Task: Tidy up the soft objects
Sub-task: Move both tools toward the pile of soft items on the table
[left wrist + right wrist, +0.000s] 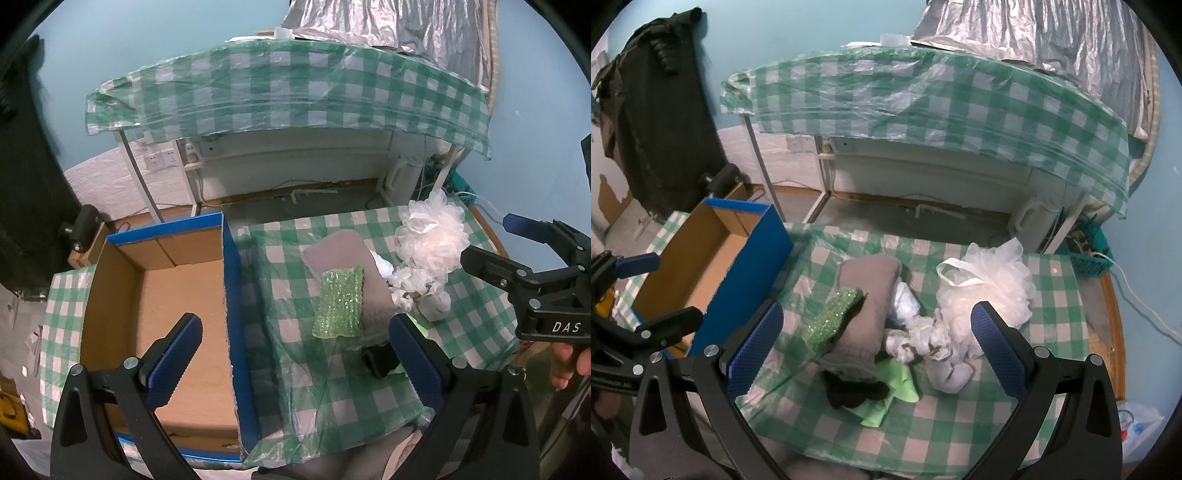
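Checked tablecloth (960, 435), blue-walled box (236, 295), perhaps brick wallpaper (107, 173)

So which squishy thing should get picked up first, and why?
Probably the sparkly green sponge: it lies on top of the grey cloth, nearest the empty cardboard box. Both hand-held grippers, left and right, are open and hold nothing, so the left could lower onto it.

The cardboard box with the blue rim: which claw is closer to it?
Left. The left claw straddles the cardboard box's blue right wall, one finger over its inside. The right claw hovers over the pile of soft things, off to the box's right.
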Tool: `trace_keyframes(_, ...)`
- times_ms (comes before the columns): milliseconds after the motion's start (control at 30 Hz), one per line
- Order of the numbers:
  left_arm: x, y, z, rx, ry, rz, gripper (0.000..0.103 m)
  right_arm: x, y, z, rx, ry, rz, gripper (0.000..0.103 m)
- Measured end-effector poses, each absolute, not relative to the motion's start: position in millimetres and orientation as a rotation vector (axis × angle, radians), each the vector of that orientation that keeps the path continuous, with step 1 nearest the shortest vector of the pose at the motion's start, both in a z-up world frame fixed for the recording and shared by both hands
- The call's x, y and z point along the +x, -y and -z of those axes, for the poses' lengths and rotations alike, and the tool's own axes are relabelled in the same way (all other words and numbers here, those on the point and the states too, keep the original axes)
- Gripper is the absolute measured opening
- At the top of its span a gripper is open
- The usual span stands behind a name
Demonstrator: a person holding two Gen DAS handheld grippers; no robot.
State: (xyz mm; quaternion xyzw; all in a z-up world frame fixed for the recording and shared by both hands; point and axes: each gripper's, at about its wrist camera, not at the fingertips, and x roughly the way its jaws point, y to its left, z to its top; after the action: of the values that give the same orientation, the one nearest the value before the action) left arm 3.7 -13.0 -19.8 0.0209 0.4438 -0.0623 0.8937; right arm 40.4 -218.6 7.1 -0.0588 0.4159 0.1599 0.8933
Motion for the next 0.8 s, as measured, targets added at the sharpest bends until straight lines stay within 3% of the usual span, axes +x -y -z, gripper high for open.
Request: trace_keyframes(800, 12, 22, 29, 0.041, -0.962, 0.140, 0.102, 47, 229, 1, -0.131, -0.896, -0.307, 0.101)
